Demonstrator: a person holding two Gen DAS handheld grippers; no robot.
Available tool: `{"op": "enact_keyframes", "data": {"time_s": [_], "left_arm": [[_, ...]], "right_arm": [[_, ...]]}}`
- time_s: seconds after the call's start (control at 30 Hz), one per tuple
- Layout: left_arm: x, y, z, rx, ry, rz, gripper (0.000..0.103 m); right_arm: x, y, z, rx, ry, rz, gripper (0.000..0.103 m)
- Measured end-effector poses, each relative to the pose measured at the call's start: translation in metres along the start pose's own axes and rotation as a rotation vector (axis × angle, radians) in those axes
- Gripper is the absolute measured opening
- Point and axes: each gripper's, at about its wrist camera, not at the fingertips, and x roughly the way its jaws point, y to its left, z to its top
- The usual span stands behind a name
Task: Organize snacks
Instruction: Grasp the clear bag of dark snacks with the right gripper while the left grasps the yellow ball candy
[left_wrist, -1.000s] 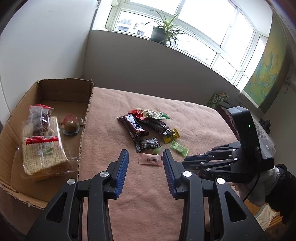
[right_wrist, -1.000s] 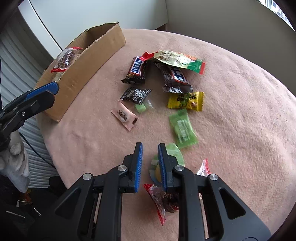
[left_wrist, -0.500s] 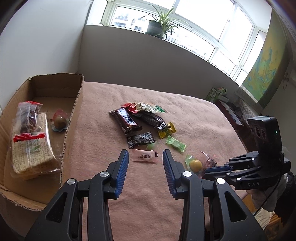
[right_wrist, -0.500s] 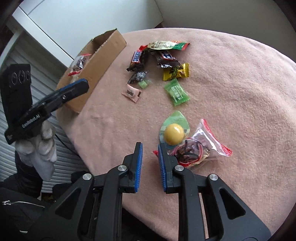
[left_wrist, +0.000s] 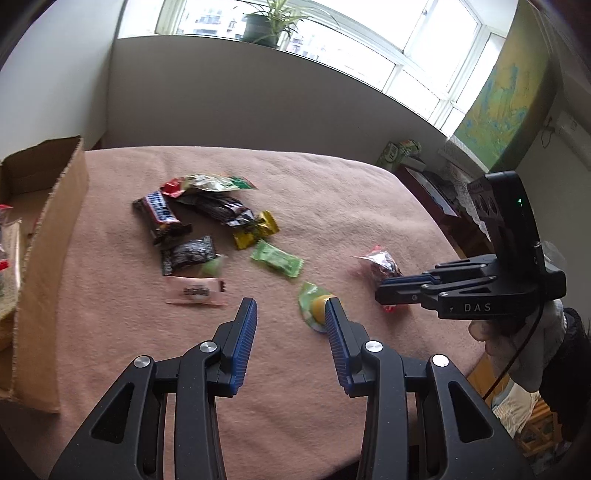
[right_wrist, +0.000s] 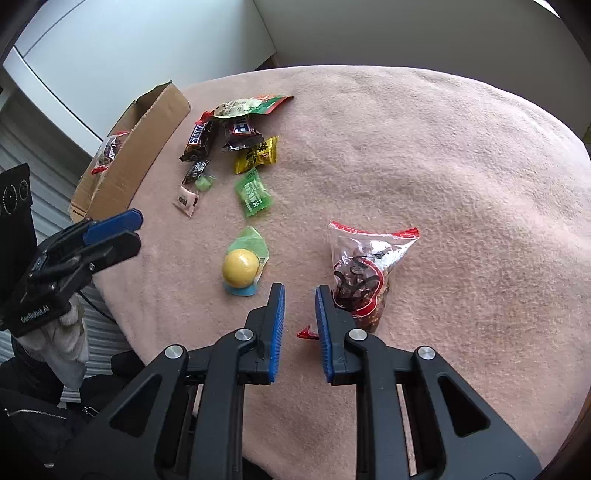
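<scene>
Snacks lie scattered on a pink blanket (left_wrist: 332, 206). Far left stands a cardboard box (left_wrist: 48, 258), open at the top, with a clear bag of dark pieces (right_wrist: 105, 153) inside. Just right of the box sits a cluster: two dark chocolate bars (left_wrist: 159, 214), a green-and-red foil pack (left_wrist: 210, 182), a small black sachet (left_wrist: 188, 253), a pale pink sachet (left_wrist: 195, 293), a yellow wrapper (left_wrist: 256, 229) and a green wrapper (left_wrist: 277, 258). Nearer the edge lies a yellow ball (right_wrist: 241, 267) in a clear green-backed wrapper, and well apart to its right a clear red-trimmed bag (right_wrist: 364, 273) of dark, reddish pieces. The left gripper (left_wrist: 290, 312) hovers over the blanket, jaws partly open and empty, its right finger just beside the ball. The right gripper (right_wrist: 299, 297) hangs between ball and bag, jaws nearly together with only a narrow gap, holding nothing; its right finger overlaps the bag's edge.
</scene>
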Motion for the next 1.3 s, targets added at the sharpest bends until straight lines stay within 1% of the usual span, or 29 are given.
{"op": "enact_keyframes", "data": {"time_s": [0.1, 0.17, 0.23, 0.27, 0.3, 0.4, 0.47, 0.57, 0.7, 0.77, 0.8, 0.93, 1.1, 1.17, 1.27, 1.3], "left_arm": [[0.015, -0.017, -0.002, 0.016, 0.029, -0.008, 0.037], [0.026, -0.027, -0.001, 0.041, 0.052, -0.006, 0.037], [0.038, -0.036, 0.000, 0.075, 0.066, 0.027, 0.037], [0.044, -0.039, 0.000, 0.080, 0.076, 0.033, 0.037], [0.048, -0.041, 0.001, 0.084, 0.084, 0.033, 0.037], [0.059, -0.047, 0.000, 0.119, 0.090, 0.089, 0.039], [0.064, -0.047, -0.002, 0.115, 0.102, 0.093, 0.039], [0.069, -0.048, -0.003, 0.112, 0.103, 0.128, 0.039], [0.074, -0.047, -0.003, 0.117, 0.103, 0.171, 0.039], [0.075, -0.046, -0.003, 0.119, 0.101, 0.172, 0.040], [0.074, -0.046, -0.004, 0.118, 0.099, 0.176, 0.042], [0.070, -0.041, -0.005, 0.115, 0.090, 0.164, 0.041], [0.067, -0.038, -0.007, 0.122, 0.081, 0.153, 0.040], [0.066, -0.037, -0.007, 0.118, 0.078, 0.148, 0.039], [0.062, -0.035, -0.008, 0.112, 0.072, 0.140, 0.038], [0.061, -0.032, -0.008, 0.104, 0.070, 0.135, 0.038]], "right_arm": [[-0.016, -0.001, -0.007, -0.001, -0.049, -0.007, 0.018], [-0.027, -0.006, -0.011, 0.021, -0.092, -0.010, 0.025], [-0.034, -0.007, -0.013, 0.026, -0.137, -0.079, 0.056], [-0.035, -0.008, -0.014, 0.016, -0.152, -0.106, 0.061], [-0.035, -0.008, -0.015, 0.012, -0.153, -0.122, 0.063], [-0.032, -0.013, -0.013, 0.032, -0.148, -0.118, 0.063], [-0.030, -0.015, -0.013, 0.037, -0.149, -0.128, 0.063], [-0.025, -0.018, -0.010, 0.059, -0.144, -0.123, 0.063], [-0.016, -0.014, -0.006, 0.043, -0.129, -0.148, 0.063], [-0.010, -0.012, -0.004, 0.036, -0.115, -0.154, 0.063], [-0.007, -0.011, -0.003, 0.028, -0.109, -0.161, 0.063], [0.003, -0.012, -0.001, 0.016, -0.087, -0.201, 0.063], [0.013, -0.015, 0.000, 0.016, -0.058, -0.214, 0.062], [0.018, -0.014, -0.001, 0.011, -0.044, -0.226, 0.056], [0.019, -0.012, -0.003, 0.000, -0.057, -0.261, 0.046], [0.018, -0.012, -0.004, 0.002, -0.063, -0.267, 0.040]]}}
